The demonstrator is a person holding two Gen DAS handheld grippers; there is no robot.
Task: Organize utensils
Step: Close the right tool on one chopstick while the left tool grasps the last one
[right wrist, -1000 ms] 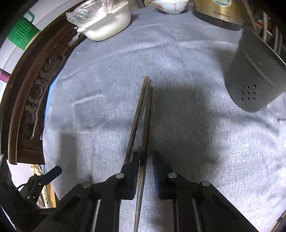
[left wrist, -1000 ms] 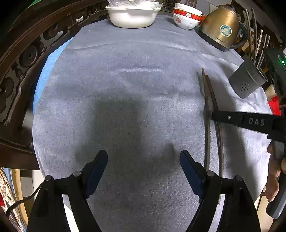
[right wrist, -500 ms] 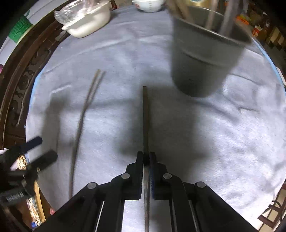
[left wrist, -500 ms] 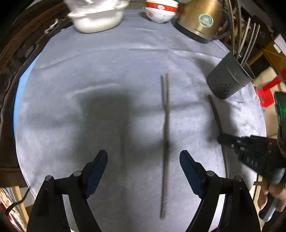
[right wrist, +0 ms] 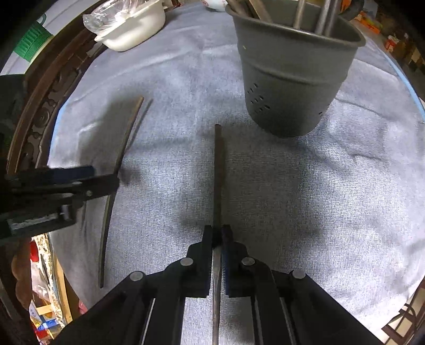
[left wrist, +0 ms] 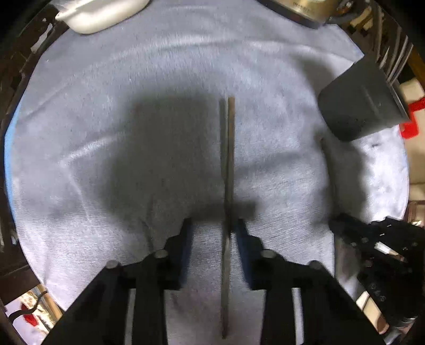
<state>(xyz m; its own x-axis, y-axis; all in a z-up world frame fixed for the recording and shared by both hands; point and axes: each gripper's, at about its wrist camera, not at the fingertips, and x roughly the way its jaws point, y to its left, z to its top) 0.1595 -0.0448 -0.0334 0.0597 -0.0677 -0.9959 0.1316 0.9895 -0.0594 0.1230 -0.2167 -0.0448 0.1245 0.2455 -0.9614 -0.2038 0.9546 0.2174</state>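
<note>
Two dark chopsticks lie on the grey cloth. One chopstick (left wrist: 228, 169) runs between the fingers of my left gripper (left wrist: 213, 225). Its jaws are closing: the stick lies against the right pad, with a gap to the left pad. Seen from the right wrist, this left gripper (right wrist: 103, 176) straddles that chopstick (right wrist: 124, 143). My right gripper (right wrist: 217, 233) is shut on the other chopstick (right wrist: 218, 169), whose tip points at the grey utensil holder (right wrist: 292, 79). The holder has several utensils standing in it. In the left wrist view the right gripper (left wrist: 342, 225) is at the right, below the holder (left wrist: 364, 106).
A white dish (right wrist: 132, 29) covered with plastic film sits at the far left of the cloth (right wrist: 332, 185). A brass kettle (left wrist: 305, 8) stands at the far edge. A carved dark wooden rim (right wrist: 39, 114) bounds the table on the left.
My left gripper has moved across the cloth to the loose chopstick and its jaws have narrowed around it. The right gripper carried its chopstick closer to the holder.
</note>
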